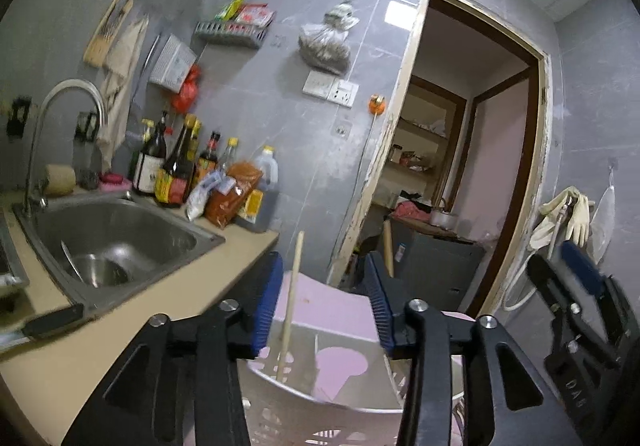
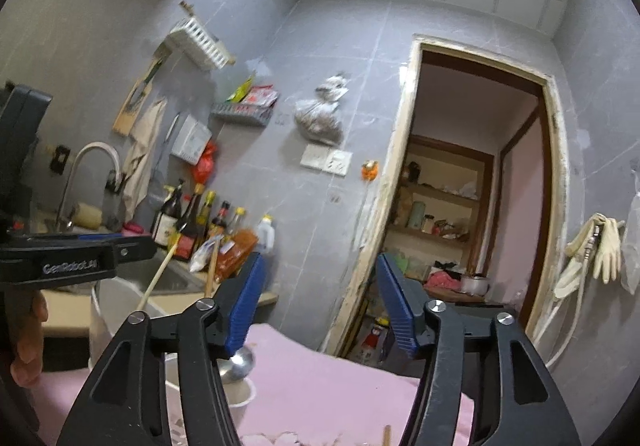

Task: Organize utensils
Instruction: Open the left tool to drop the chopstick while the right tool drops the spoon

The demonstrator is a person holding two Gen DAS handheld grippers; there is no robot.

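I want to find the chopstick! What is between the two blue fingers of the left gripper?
In the left wrist view, a thin wooden chopstick stands between them, untouched, in the white slotted plastic basket.

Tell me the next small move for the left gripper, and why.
Probably draw the left gripper back from the white basket: its fingers stand apart around the wooden stick without pressing it, and the stick already stands in the basket.

hidden: chopstick [image 1: 289, 310] foot inside white basket [image 1: 280, 398] | cut off: basket base | blurred: knife [image 1: 36, 326]
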